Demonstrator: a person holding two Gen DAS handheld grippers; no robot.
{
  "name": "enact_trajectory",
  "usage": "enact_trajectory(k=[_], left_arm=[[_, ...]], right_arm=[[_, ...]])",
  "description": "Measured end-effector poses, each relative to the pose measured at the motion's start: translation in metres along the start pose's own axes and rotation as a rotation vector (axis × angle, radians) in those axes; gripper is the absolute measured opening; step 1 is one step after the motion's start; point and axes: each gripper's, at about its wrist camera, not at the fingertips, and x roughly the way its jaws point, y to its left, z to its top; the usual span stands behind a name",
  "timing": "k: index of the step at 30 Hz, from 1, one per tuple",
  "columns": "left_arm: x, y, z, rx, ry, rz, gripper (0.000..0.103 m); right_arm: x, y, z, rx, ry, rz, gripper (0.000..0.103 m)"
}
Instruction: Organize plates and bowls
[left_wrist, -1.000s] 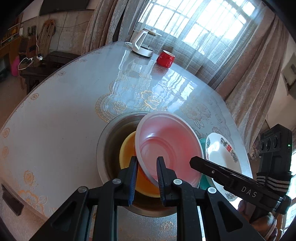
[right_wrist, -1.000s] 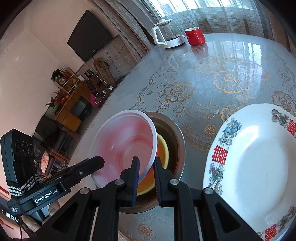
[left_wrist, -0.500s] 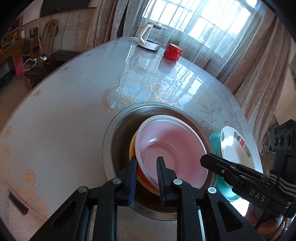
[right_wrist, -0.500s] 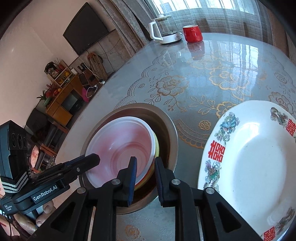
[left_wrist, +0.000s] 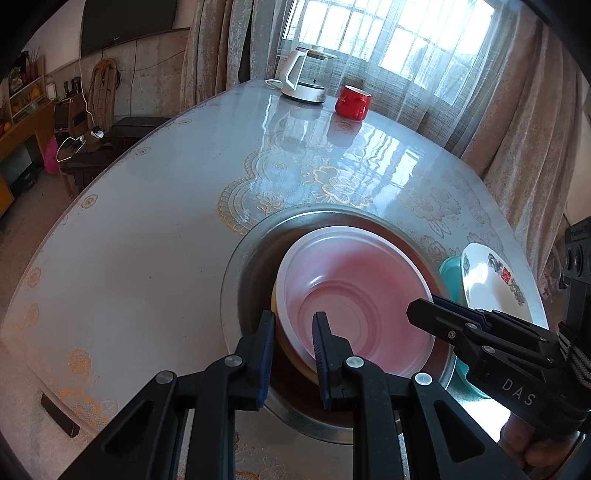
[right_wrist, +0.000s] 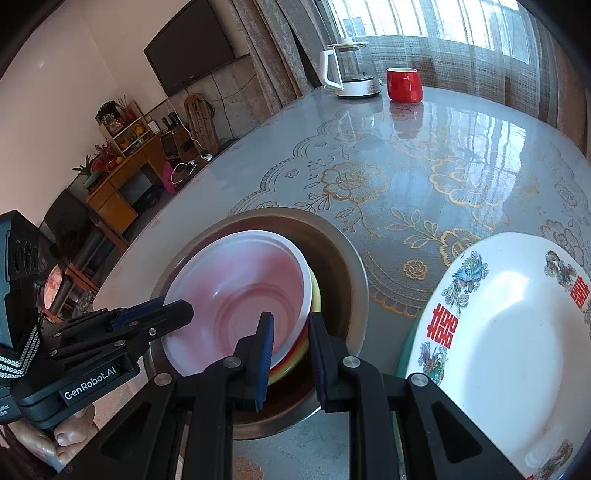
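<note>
As seen from the left wrist, shows the pink bowl (left_wrist: 354, 295) lowered and nearly level inside the metal basin (left_wrist: 243, 266), no longer tipped up on edge as a second ago. Looks nested on the yellow bowl (left_wrist: 275, 306) beneath, so probably means this stacking step is all but done, with only the letting go left. Finds the left tool (left_wrist: 293, 343) closed down tight, pads pinching the bowl's near rim. Catches the right tool (left_wrist: 417, 314) reaching in from the side at the bowl's right edge. Leaves the counter (left_wrist: 147, 240) bare on the left, with a kettle (left_wrist: 303, 79) and red mug (left_wrist: 352, 102) well apart at the far end.

From the right wrist, confirms the same: right tool (right_wrist: 291, 339) nearly shut, gripping the pink bowl's rim on its side. Puts the white plate (right_wrist: 517, 350) just beside the basin, lying on a teal dish (right_wrist: 404, 350) and not yet sorted. Suggests little in the way beyond the basin wall, close against the outer finger.
</note>
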Motion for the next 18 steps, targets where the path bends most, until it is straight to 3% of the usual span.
enact_trajectory(k=[18], left_arm=[[-0.0008,-0.0057,-0.0013,0.007,-0.005,0.03,0.019]], right_arm=[[-0.0029,-0.0039,-0.0046,0.019,-0.011,0.027,0.019]])
